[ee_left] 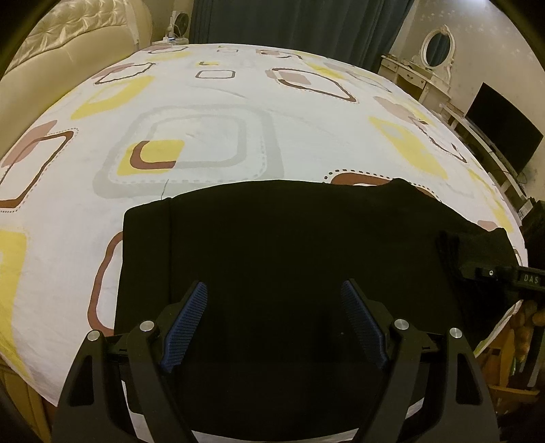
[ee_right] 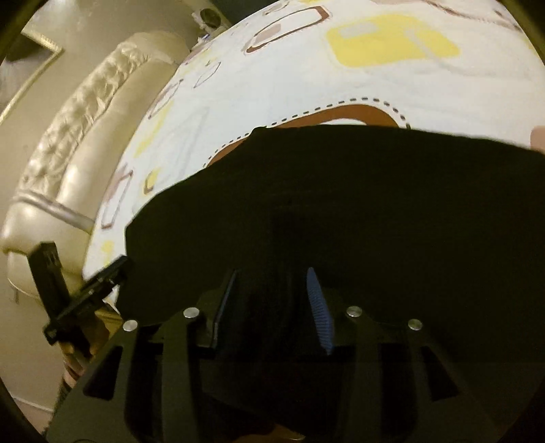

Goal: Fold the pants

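Note:
Black pants [ee_left: 306,238] lie folded into a broad dark slab on the patterned bed sheet [ee_left: 238,102], close to the near edge. My left gripper [ee_left: 274,289] hovers over their near part, open wide, with only flat cloth below the blue pads. The right gripper [ee_left: 446,248] shows at the pants' right end. In the right wrist view the pants [ee_right: 340,191] fill the middle, and my right gripper [ee_right: 272,272] stands open low on them. Dark cloth lies between its fingers, and its right blue pad [ee_right: 318,310] is bare. The left gripper [ee_right: 102,283] shows at that view's left.
A cream padded headboard [ee_left: 68,41] runs along the bed's left side. A dark curtain [ee_left: 289,24] hangs behind the bed. A white dresser with an oval mirror [ee_left: 436,47] and a dark screen [ee_left: 504,129] stand to the right.

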Motion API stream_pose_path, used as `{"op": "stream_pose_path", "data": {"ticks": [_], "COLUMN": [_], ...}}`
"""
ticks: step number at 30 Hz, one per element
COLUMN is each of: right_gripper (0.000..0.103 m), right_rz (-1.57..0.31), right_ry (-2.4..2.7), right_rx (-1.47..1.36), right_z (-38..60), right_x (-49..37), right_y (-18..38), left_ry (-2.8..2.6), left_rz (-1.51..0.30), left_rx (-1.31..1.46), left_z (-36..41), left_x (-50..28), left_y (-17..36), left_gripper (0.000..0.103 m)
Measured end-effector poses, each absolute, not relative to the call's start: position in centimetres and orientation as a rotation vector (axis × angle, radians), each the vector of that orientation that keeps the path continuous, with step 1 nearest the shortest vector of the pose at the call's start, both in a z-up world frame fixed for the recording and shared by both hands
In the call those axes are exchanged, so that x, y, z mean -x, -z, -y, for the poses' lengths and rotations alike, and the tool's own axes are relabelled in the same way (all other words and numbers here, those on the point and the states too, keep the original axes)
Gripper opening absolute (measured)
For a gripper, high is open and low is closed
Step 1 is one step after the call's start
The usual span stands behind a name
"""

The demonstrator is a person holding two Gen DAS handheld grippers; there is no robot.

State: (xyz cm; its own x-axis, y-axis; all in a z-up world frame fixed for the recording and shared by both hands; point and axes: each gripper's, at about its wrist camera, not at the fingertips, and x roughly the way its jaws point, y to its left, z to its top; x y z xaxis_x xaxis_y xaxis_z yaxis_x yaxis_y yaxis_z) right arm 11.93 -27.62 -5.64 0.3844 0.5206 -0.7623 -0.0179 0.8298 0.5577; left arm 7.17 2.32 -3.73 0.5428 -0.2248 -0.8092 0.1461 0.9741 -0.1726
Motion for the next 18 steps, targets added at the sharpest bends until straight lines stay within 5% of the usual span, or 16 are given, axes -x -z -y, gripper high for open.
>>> {"op": "stream_pose_path", "data": {"ticks": [18], "right_gripper": [0.045], "right_rz": [-1.008], "right_ry": [-0.444], "right_rx": [-0.557], "right_z": [28.7], "right_x": [-8.4], "right_y": [3.9], "left_ry": [0.185], "left_rz": [-0.935], "left_rx": [0.218], "left_z": [-8.5], "left_x": [-7.4], "left_y": [2.5], "left_gripper": [0.08]}}
